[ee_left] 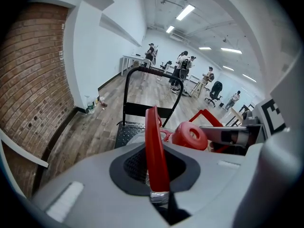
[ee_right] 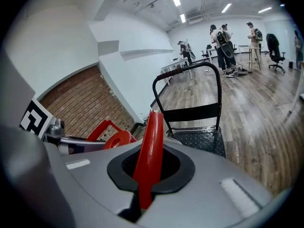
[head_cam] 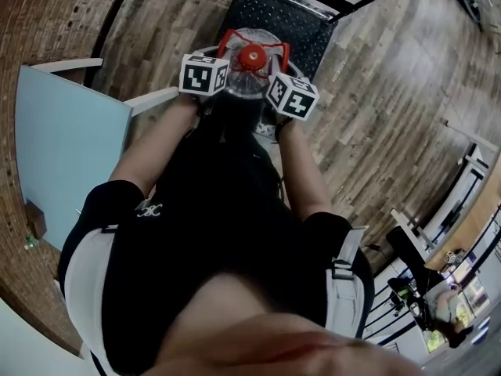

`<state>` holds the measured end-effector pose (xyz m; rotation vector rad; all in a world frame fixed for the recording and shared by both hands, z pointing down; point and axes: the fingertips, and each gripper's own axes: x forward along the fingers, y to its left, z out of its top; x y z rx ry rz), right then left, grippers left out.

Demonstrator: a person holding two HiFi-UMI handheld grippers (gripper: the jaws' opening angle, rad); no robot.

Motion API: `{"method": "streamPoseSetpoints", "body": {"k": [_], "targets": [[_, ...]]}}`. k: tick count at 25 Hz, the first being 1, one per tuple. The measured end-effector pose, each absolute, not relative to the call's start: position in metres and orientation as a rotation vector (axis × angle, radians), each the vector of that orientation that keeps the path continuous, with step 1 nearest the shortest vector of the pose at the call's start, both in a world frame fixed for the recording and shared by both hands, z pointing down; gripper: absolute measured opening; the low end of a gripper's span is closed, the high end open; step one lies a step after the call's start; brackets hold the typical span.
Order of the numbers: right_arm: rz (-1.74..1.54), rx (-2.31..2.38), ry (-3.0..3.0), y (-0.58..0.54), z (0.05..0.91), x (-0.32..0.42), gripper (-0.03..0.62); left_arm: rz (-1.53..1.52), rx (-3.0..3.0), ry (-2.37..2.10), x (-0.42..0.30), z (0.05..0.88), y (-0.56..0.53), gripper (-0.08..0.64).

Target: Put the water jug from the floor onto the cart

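In the head view the clear water jug (head_cam: 249,81) with its red cap (head_cam: 252,56) hangs in front of the person, just short of the black cart (head_cam: 286,16). My left gripper (head_cam: 207,76) and right gripper (head_cam: 290,95) flank the cap. Each is shut on a red strap of the jug's handle: the left strap (ee_left: 155,148) runs into the left gripper (ee_left: 159,197), the right strap (ee_right: 150,152) into the right gripper (ee_right: 144,202). The cap (ee_left: 190,135) (ee_right: 118,139) shows beside each strap. The cart's studded deck (ee_right: 202,140) and upright push handle (ee_right: 189,71) lie straight ahead.
A light blue panel (head_cam: 69,149) stands at the left by the brick wall (ee_left: 33,94). Bottles (ee_left: 90,109) sit at the wall's foot. Desks, chairs and several people (ee_left: 183,70) fill the far room. White furniture (head_cam: 458,202) stands at the right.
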<state>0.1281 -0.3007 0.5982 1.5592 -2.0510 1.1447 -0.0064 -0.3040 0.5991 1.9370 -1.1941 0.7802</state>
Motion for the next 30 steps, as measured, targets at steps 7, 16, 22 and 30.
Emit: {"method": "streamPoseSetpoints", "body": {"k": [7, 16, 22, 30], "targets": [[1.124, 1.559, -1.995, -0.315, 0.625, 0.122, 0.017, 0.791, 1.937, -1.155, -0.014, 0.625, -0.324, 0.026], [1.129, 1.589, -1.926, -0.344, 0.660, 0.126, 0.017, 0.811, 1.931, -1.112, -0.011, 0.661, -0.357, 0.026], [1.123, 1.598, -1.894, -0.366, 0.683, 0.129, 0.017, 0.831, 1.929, -1.103, -0.008, 0.685, -0.381, 0.026], [1.128, 1.611, -1.838, -0.375, 0.722, 0.137, 0.017, 0.860, 1.934, -1.077, -0.002, 0.723, -0.396, 0.026]]}}
